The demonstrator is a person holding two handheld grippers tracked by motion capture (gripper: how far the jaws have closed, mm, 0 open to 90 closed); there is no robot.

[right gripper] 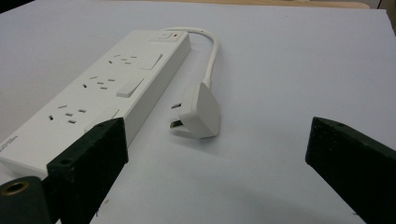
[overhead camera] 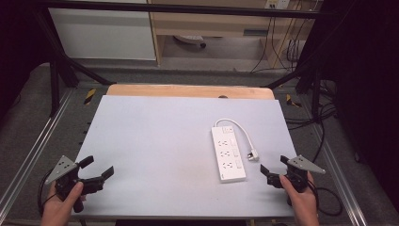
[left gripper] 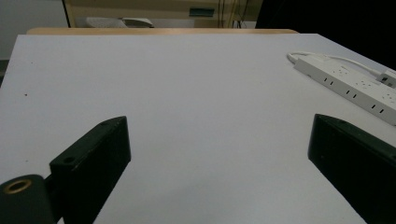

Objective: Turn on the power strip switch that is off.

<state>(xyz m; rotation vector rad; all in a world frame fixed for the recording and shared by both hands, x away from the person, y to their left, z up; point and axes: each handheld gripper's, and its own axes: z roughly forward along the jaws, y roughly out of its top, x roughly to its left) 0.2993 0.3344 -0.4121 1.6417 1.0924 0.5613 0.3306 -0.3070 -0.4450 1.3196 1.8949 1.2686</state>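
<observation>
We are seeing the power strip [overhead camera: 228, 154] lying flat toward the counter's [overhead camera: 150, 141] right edge, its long axis running front to back, cord end pointing at the far edge. The right gripper view is showing its plug [right gripper: 200, 111] prongs. Left hand-held gripper [overhead camera: 97, 172] and right hand-held gripper [overhead camera: 274, 168] are gaping wide, holding nothing.

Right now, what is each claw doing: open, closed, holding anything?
Left claw: open, holding nothing, over the bare table.
Right claw: open, holding nothing, near the power strip and its plug.
</observation>
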